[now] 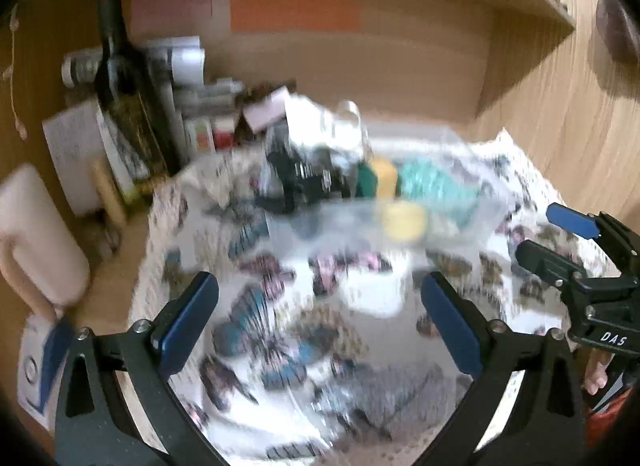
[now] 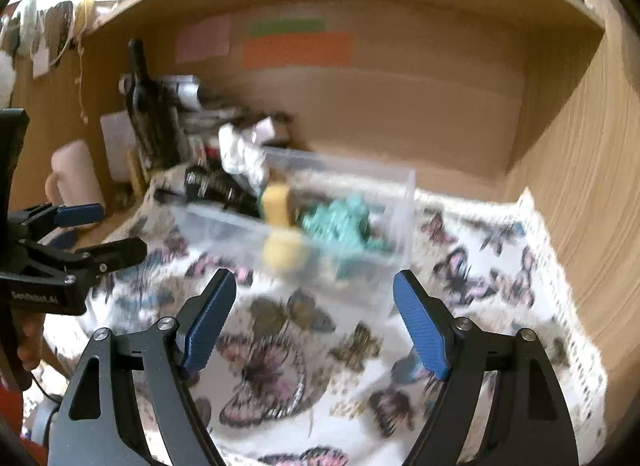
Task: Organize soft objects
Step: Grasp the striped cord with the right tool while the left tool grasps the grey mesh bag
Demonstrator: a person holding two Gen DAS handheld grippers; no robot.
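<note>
A clear plastic box (image 1: pixel 320 225) (image 2: pixel 224 234) stands on a butterfly-print cloth (image 1: pixel 256 306) (image 2: pixel 280 366). In the box lie yellow sponges (image 1: pixel 402 219) (image 2: pixel 282 248) and a teal knitted piece (image 1: pixel 436 185) (image 2: pixel 344 221). My left gripper (image 1: pixel 319 280) (image 2: pixel 104 231) is open wide, short of the box, with nothing between its fingers. My right gripper (image 2: pixel 313 278) (image 1: pixel 560 240) is open too, just in front of the box's near wall, and holds nothing. A blurred grey soft piece (image 1: pixel 380 394) lies on the cloth below the left fingers. Both views are smeared by motion.
A dark bottle (image 1: pixel 120 85) (image 2: pixel 148 105), a pale jug (image 1: pixel 36 242) (image 2: pixel 76 173) and stacked small boxes (image 1: pixel 208 121) crowd the back left. A black packet (image 1: pixel 304 181) (image 2: pixel 216 185) lies by the box's left end. Wooden shelf walls (image 1: pixel 540 97) (image 2: pixel 580 145) close in behind and on the right.
</note>
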